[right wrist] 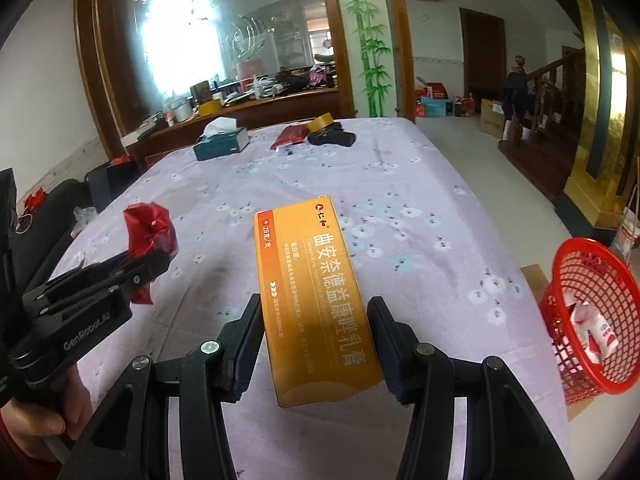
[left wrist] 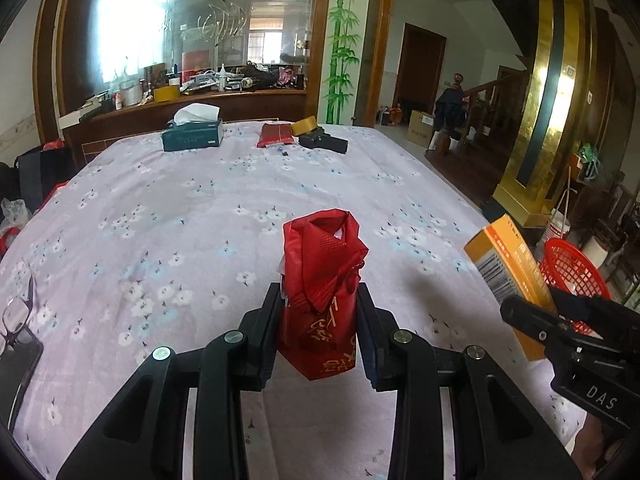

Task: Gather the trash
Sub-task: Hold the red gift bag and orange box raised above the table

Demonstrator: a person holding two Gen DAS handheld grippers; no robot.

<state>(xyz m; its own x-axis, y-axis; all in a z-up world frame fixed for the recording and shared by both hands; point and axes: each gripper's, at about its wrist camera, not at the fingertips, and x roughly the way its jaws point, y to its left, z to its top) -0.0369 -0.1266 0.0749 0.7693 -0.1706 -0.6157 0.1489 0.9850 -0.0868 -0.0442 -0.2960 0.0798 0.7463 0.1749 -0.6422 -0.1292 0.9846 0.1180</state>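
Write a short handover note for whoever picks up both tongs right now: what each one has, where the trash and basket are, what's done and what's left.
Left tongs: shut on a crumpled red bag, held above the flowered tablecloth.
Right tongs: shut on an orange box, also held above the cloth.
Red basket: on the floor off the table's right edge, already holding a white-and-red packet.
Done: both pieces are picked up.
Left: drop both in the basket. Whether the far-end items are trash is unclear.
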